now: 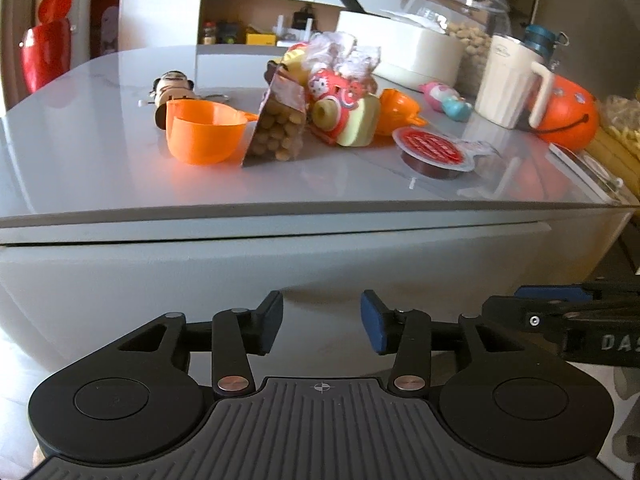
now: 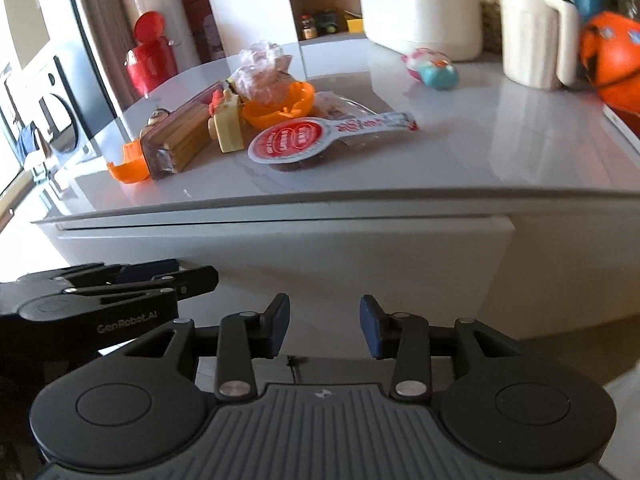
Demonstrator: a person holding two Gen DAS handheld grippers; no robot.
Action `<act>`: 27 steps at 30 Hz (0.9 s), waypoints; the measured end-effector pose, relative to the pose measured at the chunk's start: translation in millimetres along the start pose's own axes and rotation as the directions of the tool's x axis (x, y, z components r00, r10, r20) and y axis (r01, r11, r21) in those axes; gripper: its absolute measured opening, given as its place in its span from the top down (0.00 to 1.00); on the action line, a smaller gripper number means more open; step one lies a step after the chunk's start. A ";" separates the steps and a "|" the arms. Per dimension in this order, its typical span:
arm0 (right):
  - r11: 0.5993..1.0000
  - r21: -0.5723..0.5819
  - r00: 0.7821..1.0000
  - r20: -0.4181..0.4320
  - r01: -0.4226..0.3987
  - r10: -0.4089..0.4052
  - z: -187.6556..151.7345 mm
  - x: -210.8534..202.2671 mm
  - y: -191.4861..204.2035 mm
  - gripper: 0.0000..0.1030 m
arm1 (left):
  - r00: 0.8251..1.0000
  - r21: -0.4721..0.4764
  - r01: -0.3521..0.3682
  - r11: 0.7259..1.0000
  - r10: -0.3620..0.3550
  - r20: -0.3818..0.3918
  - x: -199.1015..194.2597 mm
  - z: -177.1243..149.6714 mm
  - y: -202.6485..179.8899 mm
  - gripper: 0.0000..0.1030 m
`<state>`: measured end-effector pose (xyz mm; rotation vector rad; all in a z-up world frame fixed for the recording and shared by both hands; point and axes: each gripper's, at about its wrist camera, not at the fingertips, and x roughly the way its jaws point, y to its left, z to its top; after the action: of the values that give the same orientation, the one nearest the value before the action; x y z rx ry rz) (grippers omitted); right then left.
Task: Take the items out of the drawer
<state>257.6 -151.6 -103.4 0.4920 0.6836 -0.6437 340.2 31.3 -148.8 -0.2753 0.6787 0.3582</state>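
A shut white drawer front [image 1: 280, 268] [image 2: 280, 248] sits just under the grey countertop [image 1: 100, 176] [image 2: 500, 148]. On the counter lie an orange scoop [image 1: 204, 132], a bag of nuts [image 1: 278, 128], a red-lidded sauce cup [image 1: 434, 150] [image 2: 292, 140], toys [image 1: 344, 112] and a pack of sticks [image 2: 180, 136]. My left gripper [image 1: 322, 326] hangs open and empty in front of the drawer. To its right my right gripper [image 2: 324, 326] is open and empty too, its body showing in the left wrist view [image 1: 568, 320].
A white jug [image 1: 508, 80] [image 2: 532, 28], a white pot [image 1: 416, 54] [image 2: 424, 24], a glass-domed jar [image 1: 460, 8] and an orange pumpkin bucket [image 1: 568, 112] [image 2: 612, 64] stand at the back right. A red bin [image 1: 46, 56] [image 2: 152, 60] stands on the far left floor.
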 end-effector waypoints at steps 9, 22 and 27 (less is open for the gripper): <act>0.993 0.055 0.994 -0.027 -0.103 0.104 -32.2 -55.1 4.4 0.45 | 0.996 -0.076 -0.035 0.997 0.029 -0.085 -79.0 -46.6 -18.6 0.54; 0.997 -0.080 1.000 0.010 -0.010 0.011 -62.6 -52.0 26.8 0.41 | 0.994 -0.006 -0.092 0.996 0.091 -0.057 -86.1 -61.3 -25.0 0.54; 0.995 -0.093 0.999 -0.015 -0.031 0.030 -63.9 -46.7 30.2 0.41 | 0.997 -0.033 -0.066 0.997 0.064 -0.051 -87.5 -61.5 -23.6 0.55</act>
<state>223.6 -74.2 -107.5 0.4197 0.7142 -0.5774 252.3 -32.5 -134.5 -0.2966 0.7323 0.4266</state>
